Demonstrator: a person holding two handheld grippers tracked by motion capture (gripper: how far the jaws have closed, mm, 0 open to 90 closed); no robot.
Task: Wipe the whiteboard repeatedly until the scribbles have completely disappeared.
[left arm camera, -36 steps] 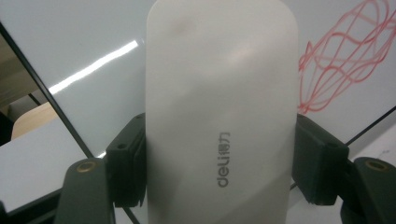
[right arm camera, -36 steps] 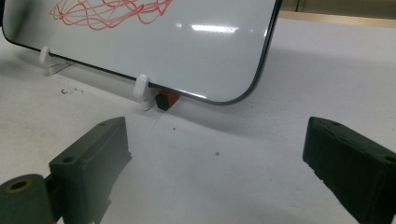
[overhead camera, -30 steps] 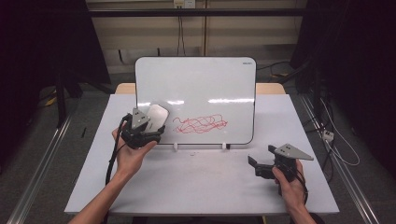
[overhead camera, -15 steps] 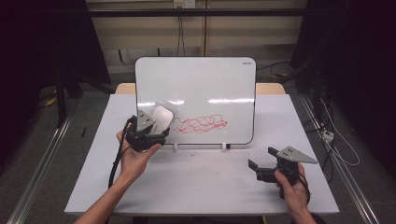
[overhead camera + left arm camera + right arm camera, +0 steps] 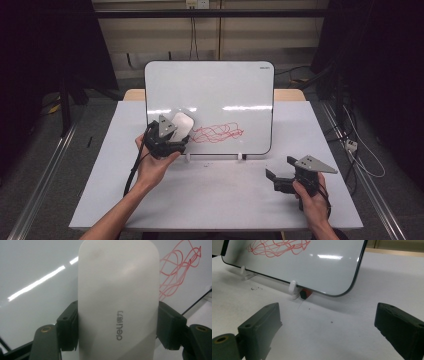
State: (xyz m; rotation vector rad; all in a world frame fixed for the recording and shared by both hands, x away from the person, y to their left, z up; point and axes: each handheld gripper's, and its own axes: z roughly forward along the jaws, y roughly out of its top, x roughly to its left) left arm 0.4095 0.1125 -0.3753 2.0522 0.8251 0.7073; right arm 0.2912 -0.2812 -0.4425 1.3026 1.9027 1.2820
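A white eraser (image 5: 118, 302) is clamped between the jaws of the left gripper (image 5: 167, 135) and held against the whiteboard (image 5: 220, 90) just left of the red scribble (image 5: 217, 133), while the right gripper (image 5: 280, 179) is rested on the table (image 5: 215, 200), jaws spread and unloaded.

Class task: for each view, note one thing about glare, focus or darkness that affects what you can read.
High view: glare streaks cross the whiteboard, surroundings dark. Left gripper view: the eraser is close and soft, the red scribble sharper. Right gripper view: glare on the board, near jaws slightly blurred.
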